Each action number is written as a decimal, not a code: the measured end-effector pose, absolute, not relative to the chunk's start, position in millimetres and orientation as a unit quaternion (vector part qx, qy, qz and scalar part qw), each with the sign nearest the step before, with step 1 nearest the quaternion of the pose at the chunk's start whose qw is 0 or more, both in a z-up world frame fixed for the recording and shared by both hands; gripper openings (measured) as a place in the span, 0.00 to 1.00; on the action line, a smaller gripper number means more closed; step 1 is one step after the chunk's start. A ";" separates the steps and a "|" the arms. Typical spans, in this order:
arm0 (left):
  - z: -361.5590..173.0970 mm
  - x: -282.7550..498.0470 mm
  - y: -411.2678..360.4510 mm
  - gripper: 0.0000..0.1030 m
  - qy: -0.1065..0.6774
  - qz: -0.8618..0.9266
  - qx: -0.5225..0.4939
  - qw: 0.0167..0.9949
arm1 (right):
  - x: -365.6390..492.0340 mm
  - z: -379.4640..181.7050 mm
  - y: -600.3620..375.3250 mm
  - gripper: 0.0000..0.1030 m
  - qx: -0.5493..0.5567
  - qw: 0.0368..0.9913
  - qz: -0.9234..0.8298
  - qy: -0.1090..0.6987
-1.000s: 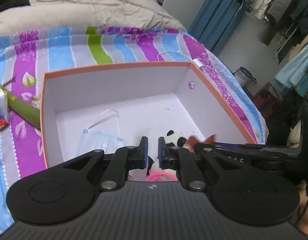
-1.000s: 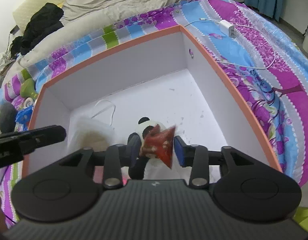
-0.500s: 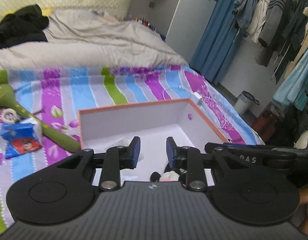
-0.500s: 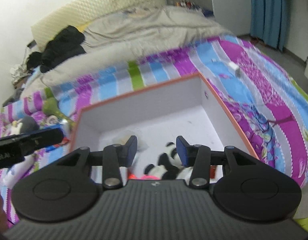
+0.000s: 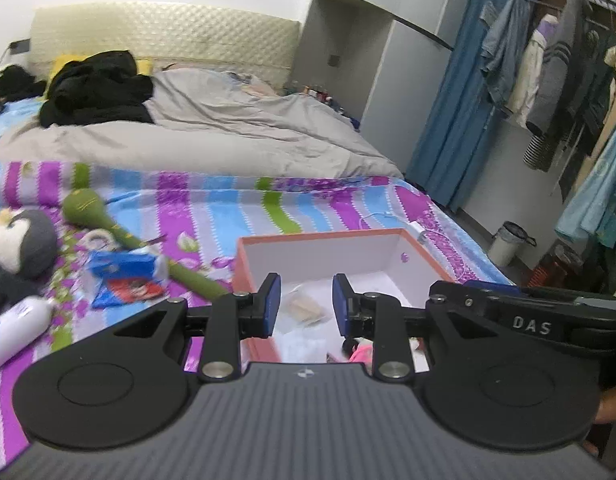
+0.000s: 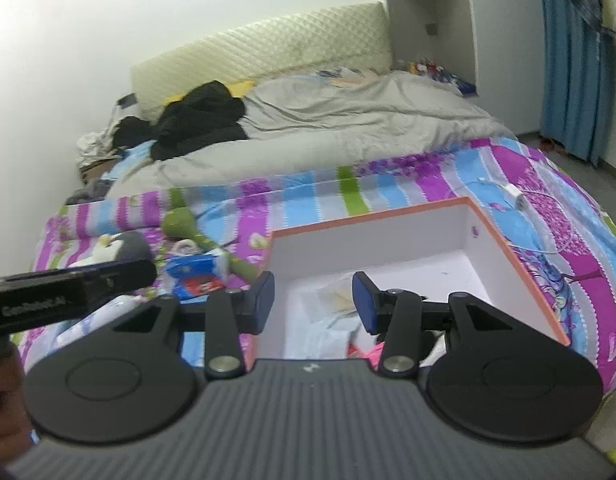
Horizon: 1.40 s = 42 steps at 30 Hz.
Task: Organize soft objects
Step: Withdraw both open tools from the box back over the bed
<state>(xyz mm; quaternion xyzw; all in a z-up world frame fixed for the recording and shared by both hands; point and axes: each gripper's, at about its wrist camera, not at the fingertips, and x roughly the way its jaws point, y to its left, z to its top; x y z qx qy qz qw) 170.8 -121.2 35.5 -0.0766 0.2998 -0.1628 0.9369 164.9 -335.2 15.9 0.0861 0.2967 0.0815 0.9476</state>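
Observation:
An orange-rimmed white box sits on the striped bedspread. Inside it lie a pale blue face mask, a clear packet and a pink item, partly hidden behind the gripper bodies. My left gripper hangs above the box's near left corner, open and empty. My right gripper hovers over the box's near edge, also open and empty. To the left of the box lie a penguin plush, a green plush stick, a blue tissue pack and a white bottle.
A grey duvet and black clothes cover the far half of the bed. A white charger and cable lie right of the box. Blue curtains, hanging clothes and a bin stand on the right.
Both grippers rose and drew back out of the box. The right gripper let go of a red packet it held. The left jaws, nearly shut before, now stand wider.

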 end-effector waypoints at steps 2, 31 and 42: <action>37.0 156.1 -110.8 0.32 0.299 -0.158 -0.075 0.938 | 153.2 16.8 -324.6 0.45 0.083 0.948 0.091 0.294; -20.7 45.6 15.5 0.32 0.314 -0.062 -0.105 0.942 | 73.7 -40.7 -209.9 0.45 0.086 0.932 0.178 0.305; -58.9 78.6 44.3 0.32 0.342 -0.035 -0.129 0.930 | 95.0 -66.6 -192.0 0.45 0.085 0.923 0.180 0.329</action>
